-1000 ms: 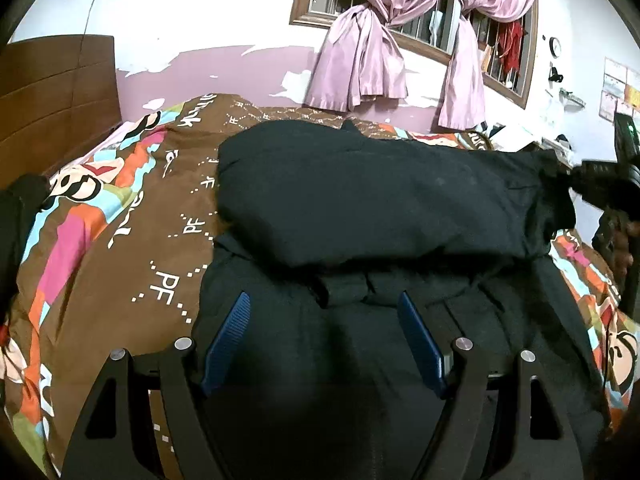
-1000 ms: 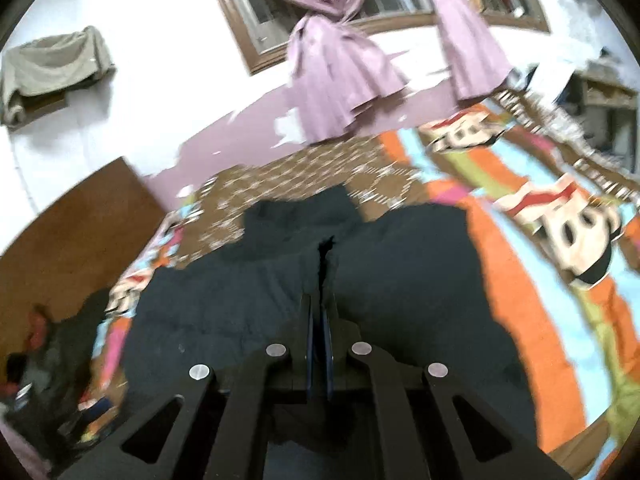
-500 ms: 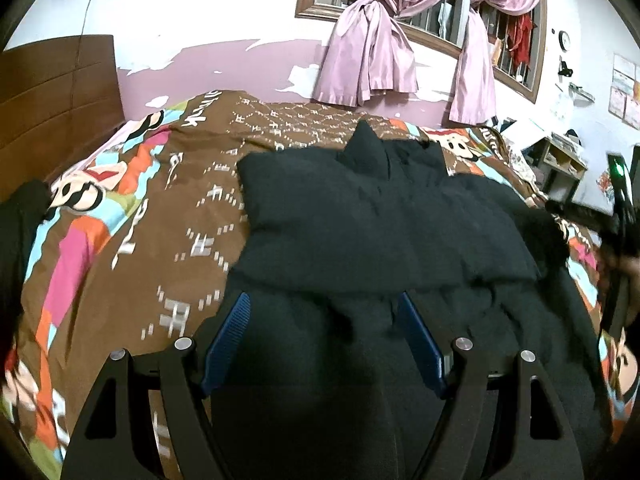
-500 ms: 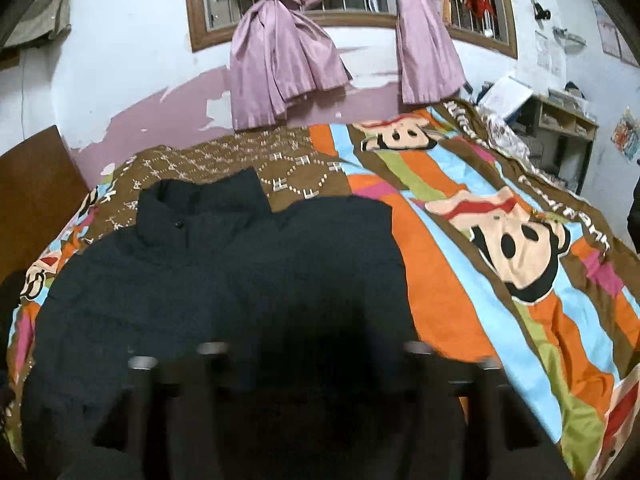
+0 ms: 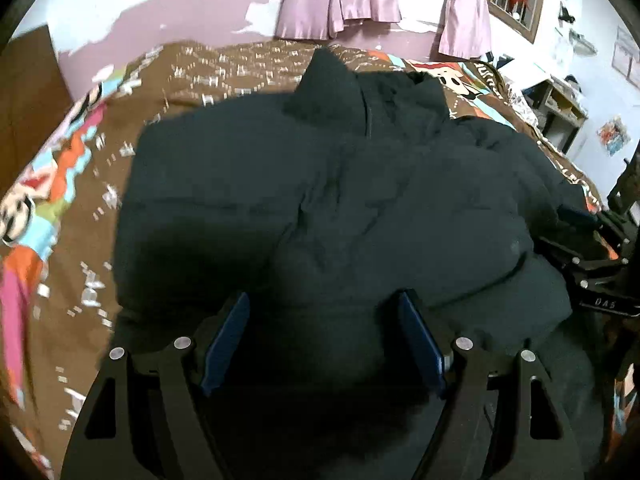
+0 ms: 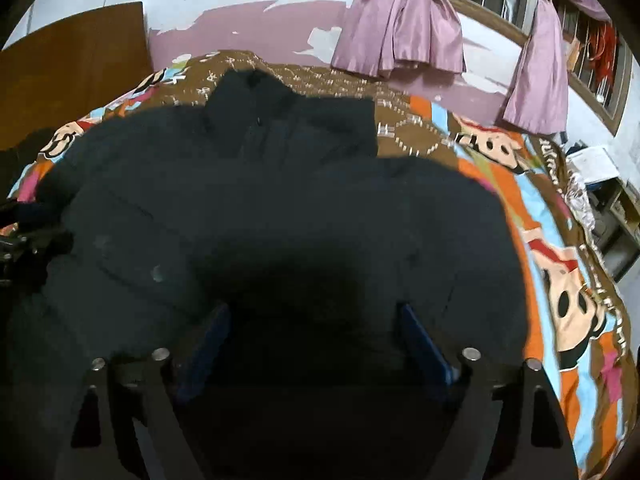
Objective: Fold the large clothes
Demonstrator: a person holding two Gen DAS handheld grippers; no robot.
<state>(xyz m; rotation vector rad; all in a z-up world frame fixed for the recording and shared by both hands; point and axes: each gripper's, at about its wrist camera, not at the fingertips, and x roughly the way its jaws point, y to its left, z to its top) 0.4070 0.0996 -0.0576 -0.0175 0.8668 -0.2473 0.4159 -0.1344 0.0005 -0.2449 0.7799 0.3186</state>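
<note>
1. At your far left, the wooden headboard (image 6: 72,64) stands against the wall, and the patterned bedspread (image 5: 80,184) covers the bed in brown, orange, pink and blue with cartoon faces.
2. Your left tongs (image 5: 320,340) hang low over the near part of the black padded jacket (image 5: 320,184). Their jaws stand apart, with dark fabric bulging up between the blue pads (image 5: 226,338). The pads do not visibly press on it, so these tongs read as released.
3. The jacket lies spread on the bedspread in the middle of the bed, front up, with its collar (image 5: 336,80) pointing toward the far wall and a fold of padding laid across its body.
4. Your right tongs (image 6: 316,344) hover over the right-hand part of the same jacket (image 6: 280,208). Their jaws have just been opening and now stand wide, released. The jacket lies below and between them in deep shadow, and you cannot tell whether the pads (image 6: 420,340) touch it.
5. In the left wrist view, your right tongs (image 5: 596,276) show at the jacket's right edge, dark and partly cut off by the frame.
6. Past the jacket, pink curtains (image 6: 400,32) hang knotted at the barred window (image 6: 500,4) above a wall of peeling purple paint.
7. At the far right, a small shelf unit (image 5: 560,104) stands beside the bed with papers on it.
</note>
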